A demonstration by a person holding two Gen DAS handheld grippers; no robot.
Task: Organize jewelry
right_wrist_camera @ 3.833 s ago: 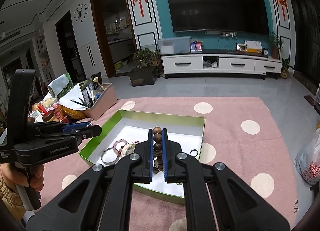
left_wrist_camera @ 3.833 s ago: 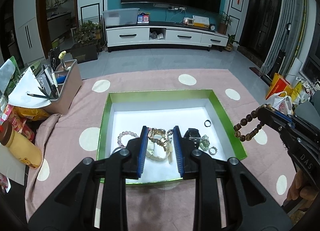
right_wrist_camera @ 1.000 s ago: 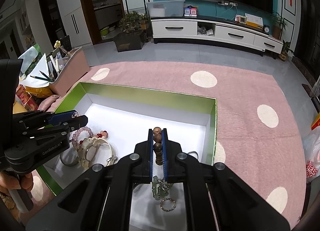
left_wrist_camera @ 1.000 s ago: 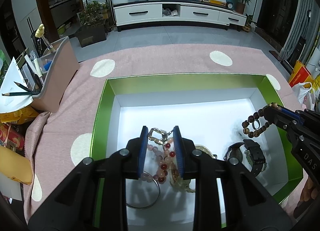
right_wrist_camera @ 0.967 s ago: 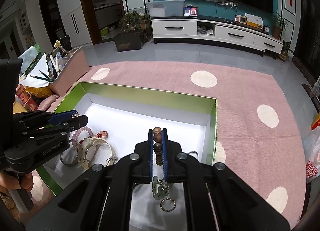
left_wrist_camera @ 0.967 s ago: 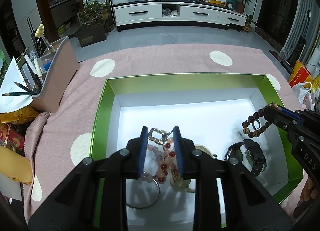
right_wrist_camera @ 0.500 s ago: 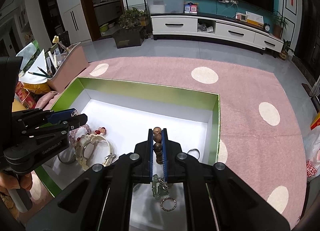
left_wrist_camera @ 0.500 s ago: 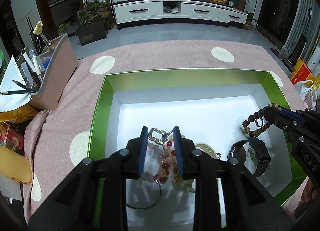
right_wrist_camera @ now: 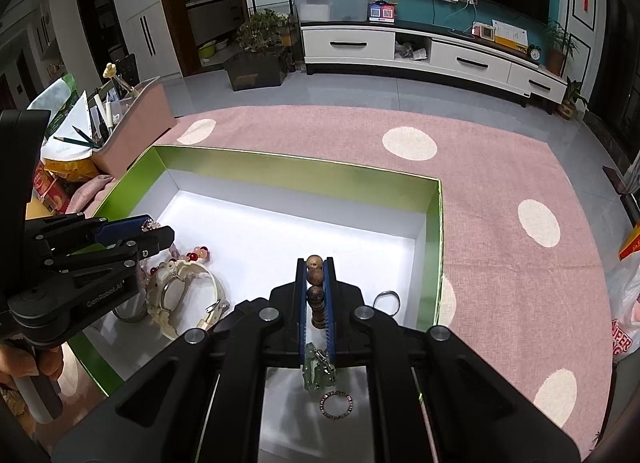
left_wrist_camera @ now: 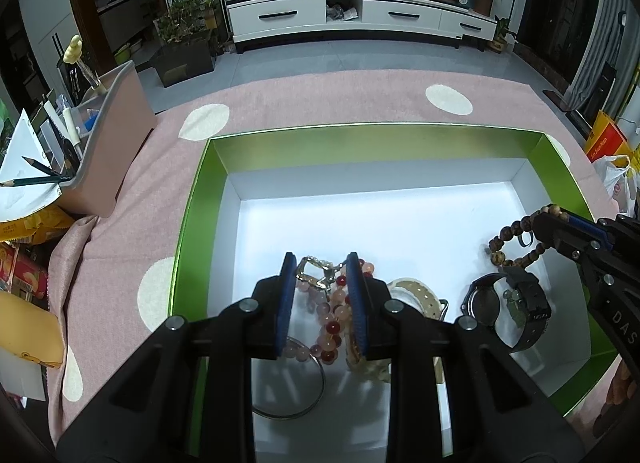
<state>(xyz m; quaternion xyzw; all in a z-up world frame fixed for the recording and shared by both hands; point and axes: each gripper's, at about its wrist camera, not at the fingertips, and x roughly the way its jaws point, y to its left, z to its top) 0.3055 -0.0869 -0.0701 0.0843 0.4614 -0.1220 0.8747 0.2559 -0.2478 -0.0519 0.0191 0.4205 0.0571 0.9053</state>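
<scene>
A green box (left_wrist_camera: 360,143) with a white floor lies on the pink dotted cloth. My left gripper (left_wrist_camera: 322,257) hangs over its near left part, shut on a gold chain bracelet (left_wrist_camera: 316,273). A pink bead bracelet (left_wrist_camera: 328,315), a silver bangle (left_wrist_camera: 296,403) and a white watch (right_wrist_camera: 176,295) lie under it. My right gripper (right_wrist_camera: 315,261) is shut on a brown wooden bead bracelet (right_wrist_camera: 315,275), which dangles over the box's right side (left_wrist_camera: 508,247). A black watch (left_wrist_camera: 520,303), a jade pendant (right_wrist_camera: 316,371) and a small ring (right_wrist_camera: 386,297) lie there.
A pink organiser bin (left_wrist_camera: 116,135) with pencils and paper stands left of the box, with snack packs (left_wrist_camera: 20,275) in front of it. A plastic bag (right_wrist_camera: 624,327) lies at the cloth's right edge. The far half of the box floor (right_wrist_camera: 280,231) is bare.
Since the oldest frames both grippers have come down and closer over the box, each keeping its bracelet. Over the last second nothing has visibly moved.
</scene>
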